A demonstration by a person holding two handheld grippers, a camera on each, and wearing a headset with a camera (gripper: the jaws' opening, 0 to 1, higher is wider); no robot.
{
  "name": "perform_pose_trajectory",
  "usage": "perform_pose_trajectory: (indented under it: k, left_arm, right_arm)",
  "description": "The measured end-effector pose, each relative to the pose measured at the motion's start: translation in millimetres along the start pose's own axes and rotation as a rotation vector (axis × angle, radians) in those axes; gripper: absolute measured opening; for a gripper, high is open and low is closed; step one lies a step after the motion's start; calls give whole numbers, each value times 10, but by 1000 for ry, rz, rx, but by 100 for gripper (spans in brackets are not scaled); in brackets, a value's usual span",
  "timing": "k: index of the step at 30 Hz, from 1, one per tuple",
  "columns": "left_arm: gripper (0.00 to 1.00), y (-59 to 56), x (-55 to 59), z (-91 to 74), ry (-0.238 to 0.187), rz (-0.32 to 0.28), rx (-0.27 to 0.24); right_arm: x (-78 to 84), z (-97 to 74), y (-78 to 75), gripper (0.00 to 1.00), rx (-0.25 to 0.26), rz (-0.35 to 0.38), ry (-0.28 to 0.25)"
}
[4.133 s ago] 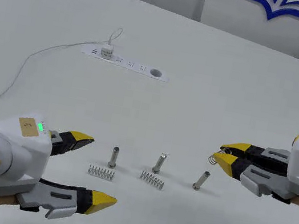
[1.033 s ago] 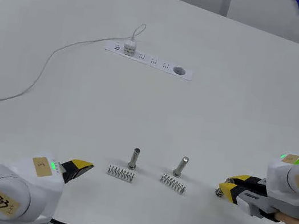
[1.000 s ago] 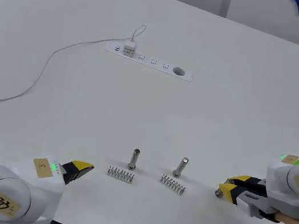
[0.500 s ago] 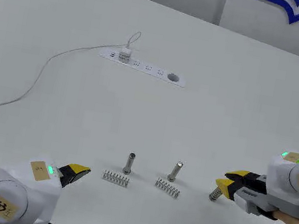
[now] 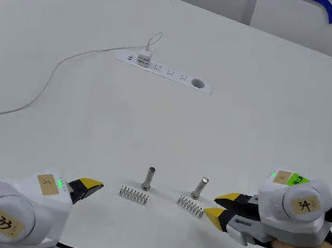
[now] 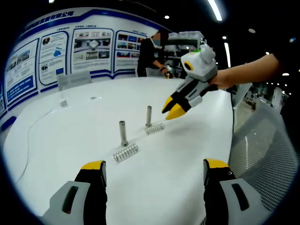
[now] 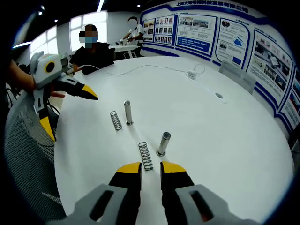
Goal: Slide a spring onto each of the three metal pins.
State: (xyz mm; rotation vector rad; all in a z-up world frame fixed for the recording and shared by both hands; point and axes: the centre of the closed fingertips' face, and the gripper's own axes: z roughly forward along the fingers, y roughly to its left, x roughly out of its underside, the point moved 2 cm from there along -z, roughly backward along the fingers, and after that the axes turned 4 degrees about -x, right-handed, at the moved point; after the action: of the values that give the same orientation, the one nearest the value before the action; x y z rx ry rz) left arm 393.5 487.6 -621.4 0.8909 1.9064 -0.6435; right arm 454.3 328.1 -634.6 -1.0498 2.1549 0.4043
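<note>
two pins stand upright near the front of the white table [image 5: 251, 113], well apart from each other: the left pin [image 5: 149, 177] and the right pin [image 5: 200, 186]. each has a spring lying flat on the table just in front of it, the left spring [image 5: 133, 194] and the right spring [image 5: 190, 206], close to the pin's foot but not on it.

the left gripper [image 5: 105, 223] hovers low at the near-left with its tongs wide apart and nothing between them. its own view looks across bare table to both pins. the right gripper [image 5: 220, 207] is held from the right, and its yellow tips are only a little apart with nothing between them. they point at the right spring from just beside it.

bare white surface lies all round the pins and between the grippers. the power strip [image 5: 165, 72], with its white plug [image 5: 143, 58] and a cable [image 5: 53, 69] trailing off to the left, lies far back, well apart from the work. in the left gripper view the table's edge runs along a mesh chair [image 6: 262, 140].

a tan sticker on the left gripper reads "33". the one on the right gripper looks like "34". the blue wall boards [image 7: 206, 28] carry writing too small to read.
</note>
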Motion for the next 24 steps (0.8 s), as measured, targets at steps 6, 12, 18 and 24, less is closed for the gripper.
perform_pose_trajectory:
  k: [6, 12, 18, 24]
  left_arm:
    - [87, 13, 16, 2, 6, -11, -5]
    - [87, 8, 47, 10, 20, -10, -2]
    - [86, -10, 47, 6, 24, -17, 3]
    - [86, -10, 64, 7, 31, -21, 4]
  right_arm:
    - [48, 131, -9, 17, -19, 21, 18]
    - [48, 229, 23, 17, -52, 19, 28]
    - [92, 288, 48, 16, -94, 11, 51]
    - [142, 301, 67, 14, -103, 4, 70]
